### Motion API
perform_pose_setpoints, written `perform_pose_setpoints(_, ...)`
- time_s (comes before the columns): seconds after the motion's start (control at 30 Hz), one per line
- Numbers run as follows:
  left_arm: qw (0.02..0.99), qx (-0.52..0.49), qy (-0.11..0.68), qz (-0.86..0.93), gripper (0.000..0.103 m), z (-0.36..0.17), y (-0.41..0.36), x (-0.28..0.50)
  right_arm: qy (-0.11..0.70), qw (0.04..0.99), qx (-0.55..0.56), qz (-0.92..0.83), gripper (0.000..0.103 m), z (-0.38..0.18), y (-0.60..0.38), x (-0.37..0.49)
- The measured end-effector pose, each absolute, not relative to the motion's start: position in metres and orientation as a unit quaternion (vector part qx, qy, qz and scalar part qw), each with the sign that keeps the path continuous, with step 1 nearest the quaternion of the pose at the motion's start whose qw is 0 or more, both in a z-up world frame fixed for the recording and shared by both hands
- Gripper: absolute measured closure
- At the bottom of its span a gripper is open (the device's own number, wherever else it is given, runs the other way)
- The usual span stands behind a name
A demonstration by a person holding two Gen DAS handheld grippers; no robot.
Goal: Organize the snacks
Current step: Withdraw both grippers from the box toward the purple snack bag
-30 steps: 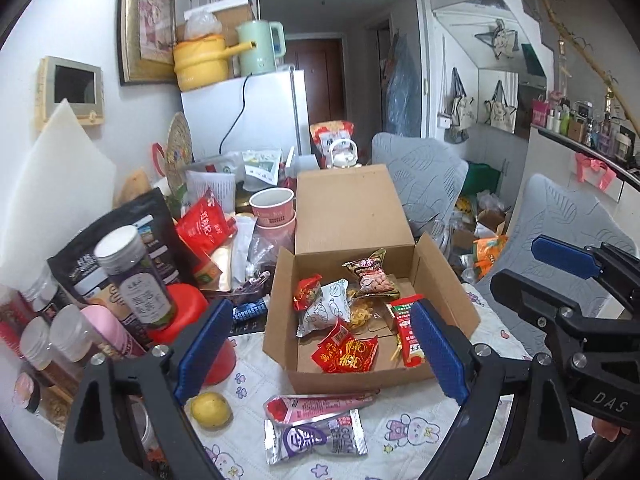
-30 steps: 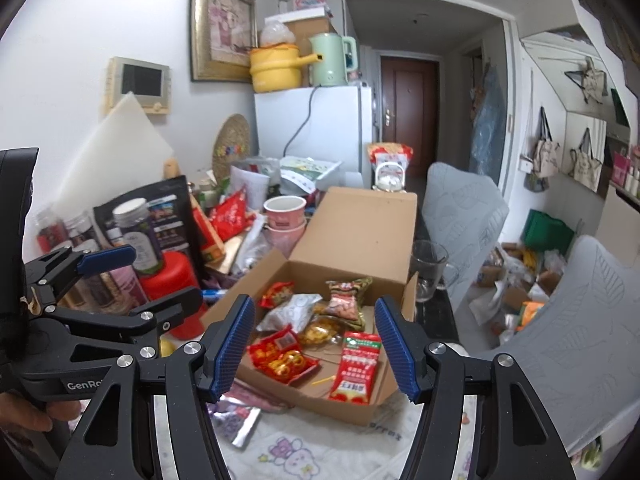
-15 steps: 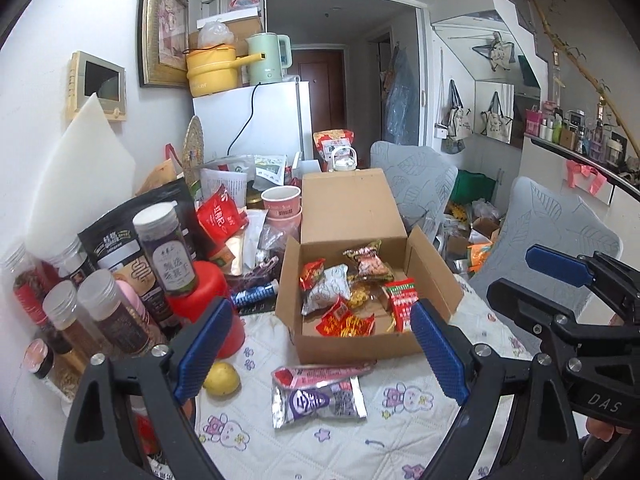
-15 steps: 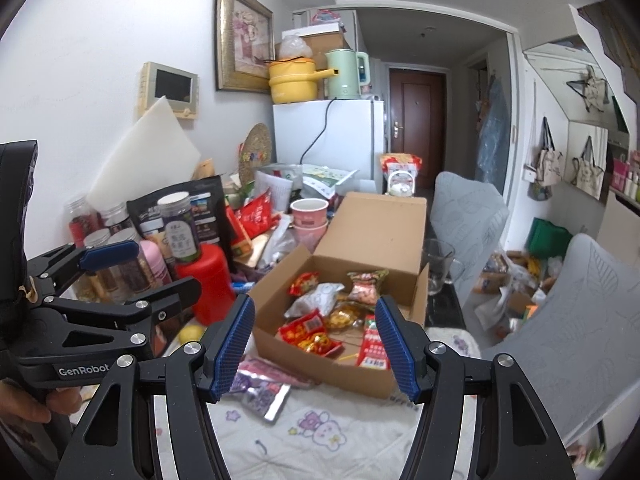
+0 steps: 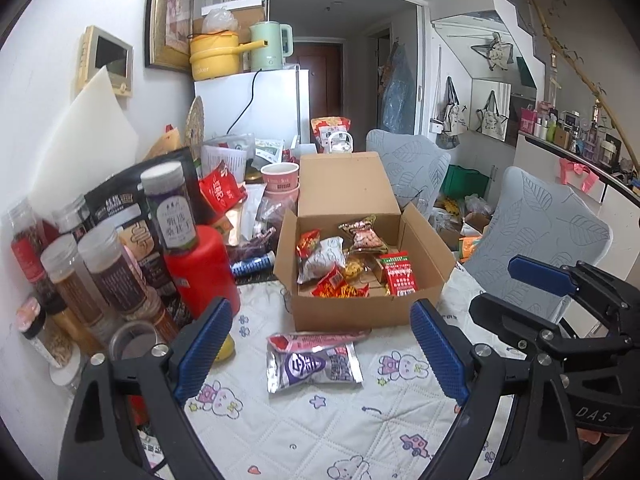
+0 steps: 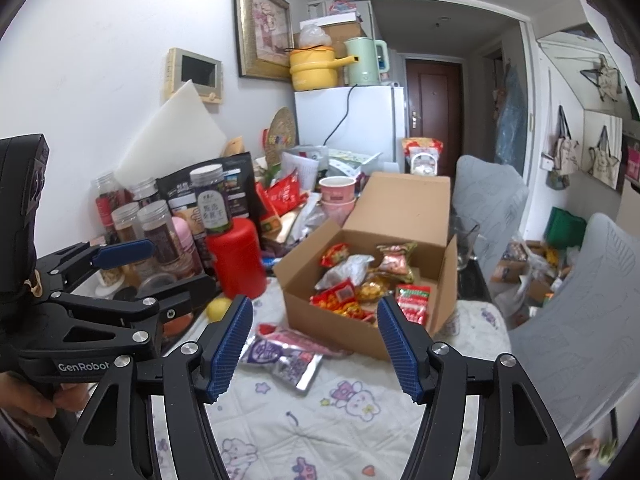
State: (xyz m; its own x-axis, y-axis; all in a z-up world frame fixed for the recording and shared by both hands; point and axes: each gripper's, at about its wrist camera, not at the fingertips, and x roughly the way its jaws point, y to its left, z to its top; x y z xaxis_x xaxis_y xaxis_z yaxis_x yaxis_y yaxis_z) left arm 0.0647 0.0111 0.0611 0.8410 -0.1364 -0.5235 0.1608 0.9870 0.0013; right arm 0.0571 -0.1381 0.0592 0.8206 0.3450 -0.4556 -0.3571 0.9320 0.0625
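Inside the open brown cardboard box [image 5: 362,312], several snack packets already; on the quilted counter [image 5: 320,432] just before it, purple foil packet [image 5: 314,366] and pink packet [image 5: 316,338] left; left tool [image 5: 320,348] released, right tool [image 6: 316,344] opening, both empty

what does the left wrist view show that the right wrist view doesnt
Only the left wrist view: the shelf of bottles at far right and the right gripper from the side.

Only the right wrist view: a glass behind the box, the left gripper and the hand holding it.

Both: the open box of snacks, two packets in front of it, the red bottle.
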Motion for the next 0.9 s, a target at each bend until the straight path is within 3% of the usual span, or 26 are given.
perform_pose_setpoints(0.8, 0.923, -0.081, 0.375, -0.025, 0.011, -0.04, 0.088, 0.084, 0.351, 0.907, -0.019, 0.231, 0.038, -0.044, -0.103, 0.105)
perform_pose_setpoints(0.9, 0.919, -0.083, 0.385, -0.017, 0.011, -0.05, 0.095, 0.089, 0.366, 0.899, -0.025, 0.238, 0.033, -0.058, -0.094, 0.116)
